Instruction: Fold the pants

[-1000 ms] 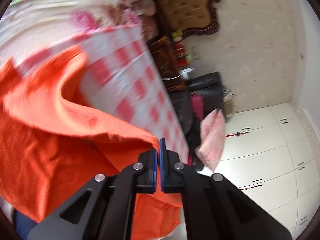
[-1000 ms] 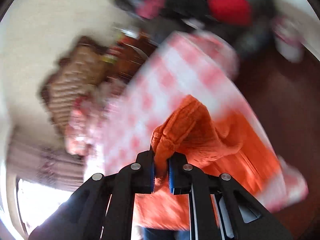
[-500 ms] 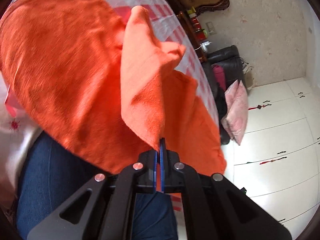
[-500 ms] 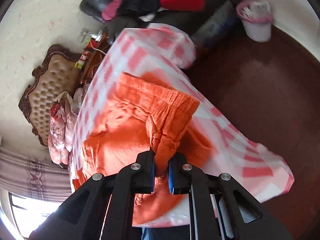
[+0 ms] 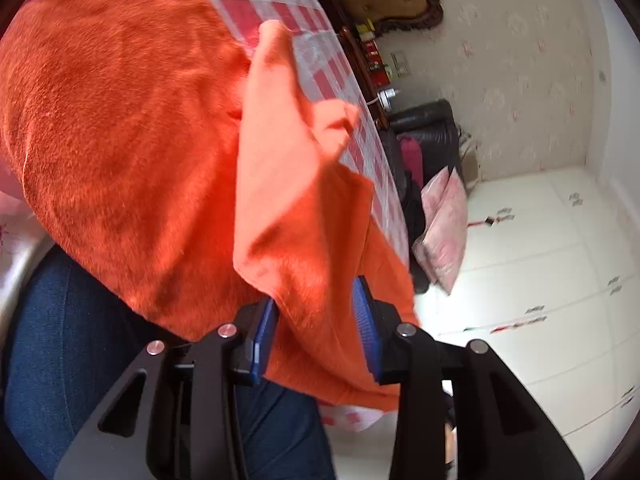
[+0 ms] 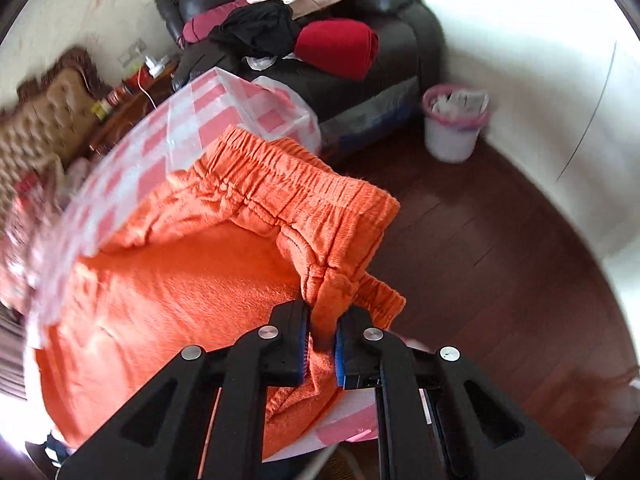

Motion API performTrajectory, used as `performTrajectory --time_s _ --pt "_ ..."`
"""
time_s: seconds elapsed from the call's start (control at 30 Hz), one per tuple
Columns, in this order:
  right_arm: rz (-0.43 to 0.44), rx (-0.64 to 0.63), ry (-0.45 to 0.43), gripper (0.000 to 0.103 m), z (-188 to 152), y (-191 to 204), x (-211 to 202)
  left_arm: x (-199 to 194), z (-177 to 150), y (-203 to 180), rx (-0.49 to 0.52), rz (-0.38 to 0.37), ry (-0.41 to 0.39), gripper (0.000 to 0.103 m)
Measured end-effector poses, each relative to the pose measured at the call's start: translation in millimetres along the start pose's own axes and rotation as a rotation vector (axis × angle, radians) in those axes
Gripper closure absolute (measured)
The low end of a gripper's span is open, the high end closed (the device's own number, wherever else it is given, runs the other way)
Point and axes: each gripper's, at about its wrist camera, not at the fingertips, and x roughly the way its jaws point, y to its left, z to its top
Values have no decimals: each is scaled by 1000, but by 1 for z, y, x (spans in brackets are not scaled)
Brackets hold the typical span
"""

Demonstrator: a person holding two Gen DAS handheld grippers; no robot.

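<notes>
While the left gripper [image 5: 316, 334] has its blue-padded jaws spread apart, a fold of the fuzzy orange fleece pants [image 5: 132, 128] hangs loose in the gap between them, gripped by neither pad. From that gap the paler inner face of the cloth rises toward 12 o'clock as a turned-over flap, and the wider orange body spreads toward 10 o'clock. Beyond it, at 1 o'clock, lies the pink-and-white checked tablecloth [image 5: 320, 60]. At 7 o'clock, under the cloth, is a leg in dark blue jeans [image 5: 60, 340]. A pink cushion [image 5: 444, 224] leans at 3 o'clock before white panelled cabinet doors [image 5: 540, 280].

In the right wrist view, the right gripper [image 6: 322, 346] has its jaws clamped on a bunched piece of the same pants [image 6: 168, 292], right at the gathered elastic waistband [image 6: 280, 184]. The waistband runs from the jaws up toward 11 o'clock, and the rest of the garment lies spread toward 9 o'clock over the checked cloth [image 6: 192, 120], part of it drooping off the near edge. Farther out, at 12 o'clock, a black leather sofa [image 6: 400, 40] carries piled clothes and a red bundle [image 6: 340, 48]. A white bin with a pink liner [image 6: 454, 128] stands at 2 o'clock on the dark brown wood floor [image 6: 500, 260].
</notes>
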Motion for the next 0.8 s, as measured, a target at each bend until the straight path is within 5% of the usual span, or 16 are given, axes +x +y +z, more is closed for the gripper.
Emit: performTrajectory --time_s 0.23,0.27,0.3,0.43,0.5,0.57,0.7,0.8 --pt "-17 -14 -3 93 -1 0 0 -16 46 21 -137 -132 -82 70" --pt "-19 -15 -3 93 -1 1 0 -16 53 24 -155 -138 -84 77" --pt "-22 -16 -2 93 0 3 0 -15 57 24 -148 -126 -80 102" --pt "-26 -15 6 93 0 3 -2 -48 45 -27 67 67 -182 102" --pt "-28 -19 6 93 -1 4 -3 -71 17 -71 297 214 -254 101" --pt "-33 -22 5 93 -1 4 -3 -81 -15 -86 403 312 -280 101" --pt "-35 -16 7 93 -1 4 -3 -69 -62 -38 443 485 -176 97" --pt "-45 -33 11 93 0 5 -4 -79 -54 -6 317 416 -178 88"
